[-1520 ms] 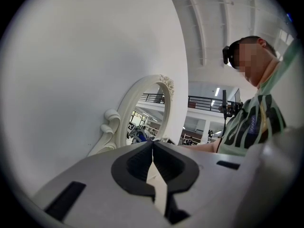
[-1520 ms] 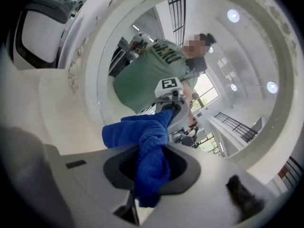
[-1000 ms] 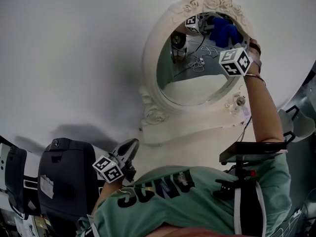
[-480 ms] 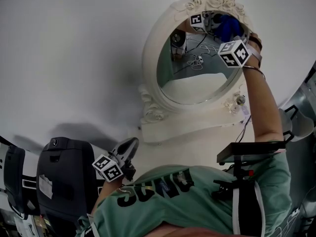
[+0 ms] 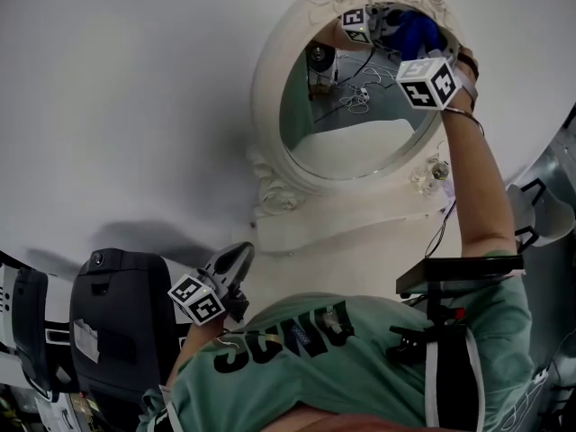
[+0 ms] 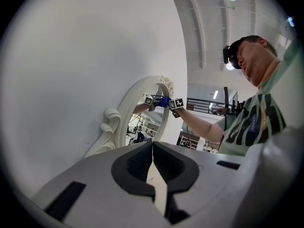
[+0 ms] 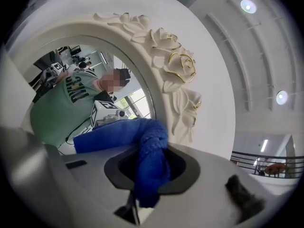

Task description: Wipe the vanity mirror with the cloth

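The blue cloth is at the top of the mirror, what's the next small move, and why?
Probably draw the right gripper down across the glass: it is shut on the blue cloth at the top of the vanity mirror, and most of the glass lies below.

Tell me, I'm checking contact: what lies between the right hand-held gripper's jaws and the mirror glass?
The blue cloth, clamped in the right hand-held gripper; the right gripper view shows it.
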{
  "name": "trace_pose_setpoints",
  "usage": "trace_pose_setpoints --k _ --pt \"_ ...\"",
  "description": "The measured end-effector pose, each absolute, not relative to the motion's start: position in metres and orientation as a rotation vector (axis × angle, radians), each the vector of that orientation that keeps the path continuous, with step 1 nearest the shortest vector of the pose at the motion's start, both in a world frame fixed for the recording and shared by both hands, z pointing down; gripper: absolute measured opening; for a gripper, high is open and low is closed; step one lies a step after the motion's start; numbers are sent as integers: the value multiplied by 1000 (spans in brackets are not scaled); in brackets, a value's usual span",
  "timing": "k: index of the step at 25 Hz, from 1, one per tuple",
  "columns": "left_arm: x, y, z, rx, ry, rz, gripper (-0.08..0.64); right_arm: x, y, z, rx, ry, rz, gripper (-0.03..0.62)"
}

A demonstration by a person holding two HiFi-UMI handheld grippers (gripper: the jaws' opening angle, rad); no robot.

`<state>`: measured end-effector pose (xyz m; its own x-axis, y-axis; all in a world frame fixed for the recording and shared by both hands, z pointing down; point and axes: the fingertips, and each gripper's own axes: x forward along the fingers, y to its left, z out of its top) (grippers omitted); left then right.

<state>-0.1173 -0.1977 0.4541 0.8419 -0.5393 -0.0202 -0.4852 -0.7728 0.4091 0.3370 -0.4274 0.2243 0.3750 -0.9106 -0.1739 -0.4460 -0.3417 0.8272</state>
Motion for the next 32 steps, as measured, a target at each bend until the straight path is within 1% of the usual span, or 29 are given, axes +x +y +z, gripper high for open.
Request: trace_pose_setpoints --k 6,9,16,21,23,26,32 --pt "-104 -194 461 2619 -735 -160 12 344 -432 246 1949 -1210 -799 71" --pt "-103 -197 464 2608 -746 -142 12 347 -433 278 1931 -1237 -740 69" --pt "-90 -195 463 2617 -721 -80 12 353 -428 470 1740 -1303 -444 69" --pt "-78 -196 466 2614 -705 -39 12 349 -429 571 1593 -1299 -299 75" --pt "-75 -195 468 2611 -704 -25 12 345 -428 601 1533 -1281 -294 75" --pt "-75 -193 469 2608 -707 -14 12 344 -427 611 1527 -1250 -340 74" --pt "-79 -189 465 2616 -724 -34 12 345 -428 611 1520 -1271 -326 74"
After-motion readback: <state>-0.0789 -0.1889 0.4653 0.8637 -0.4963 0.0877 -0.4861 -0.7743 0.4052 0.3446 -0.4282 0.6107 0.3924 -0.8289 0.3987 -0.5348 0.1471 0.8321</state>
